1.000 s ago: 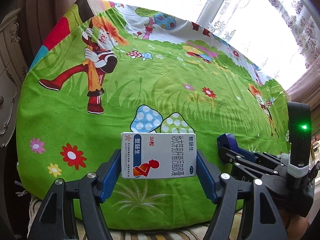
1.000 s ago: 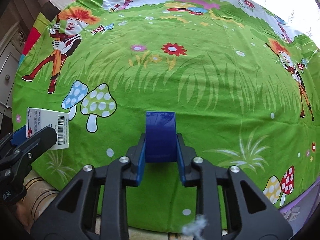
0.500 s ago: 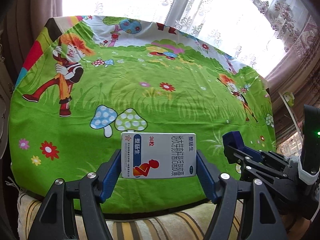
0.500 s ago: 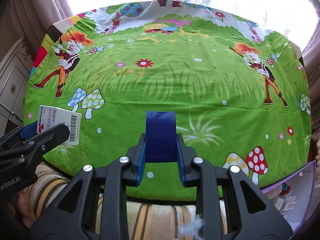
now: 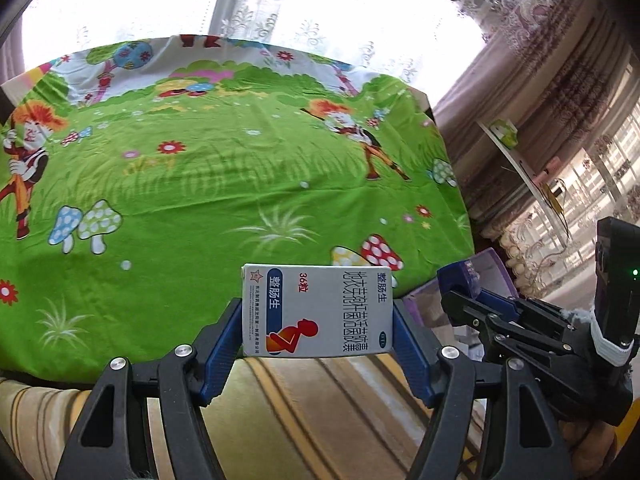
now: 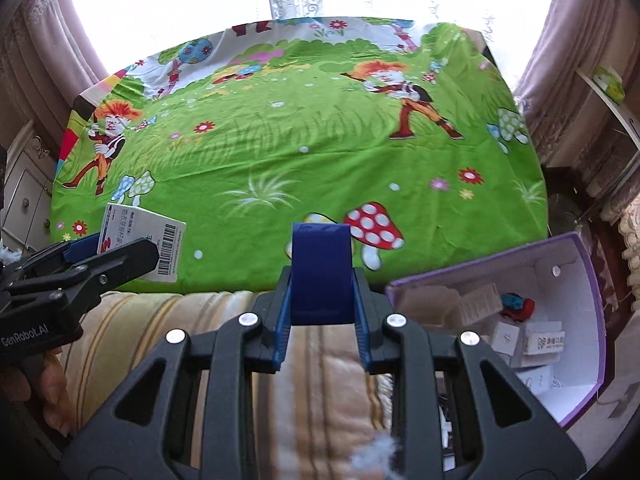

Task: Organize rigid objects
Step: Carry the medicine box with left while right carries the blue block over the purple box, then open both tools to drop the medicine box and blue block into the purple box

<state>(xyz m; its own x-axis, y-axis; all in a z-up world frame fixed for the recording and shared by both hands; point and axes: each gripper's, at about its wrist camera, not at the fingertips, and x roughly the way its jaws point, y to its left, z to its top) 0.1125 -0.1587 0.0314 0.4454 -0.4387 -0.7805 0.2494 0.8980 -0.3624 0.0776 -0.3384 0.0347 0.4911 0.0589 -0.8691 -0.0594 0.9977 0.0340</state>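
Medicine box [image 5: 316, 311] sitting clamped in left gripper [image 5: 318, 334], blue block [image 6: 321, 275] sitting clamped in right gripper [image 6: 321, 312], both hanging near purple bin [image 6: 576, 272].

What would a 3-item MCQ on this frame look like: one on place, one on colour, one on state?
1. Where is the purple-walled box?
A. In the middle of the cloth
B. Off the near right edge of the green cartoon cloth
C. On the drawers

2. What colour is the block in the right hand-held gripper?
A. Red
B. White
C. Dark blue

3. What is the left hand-held gripper doing?
A. Clamping a white medicine box
B. Open and empty
C. Clamping a toy car

Key: 1 B, the box sits beyond the cloth's edge, lower right; 2 C, the block is blue between the pads; 3 A, both pads press the box's sides.
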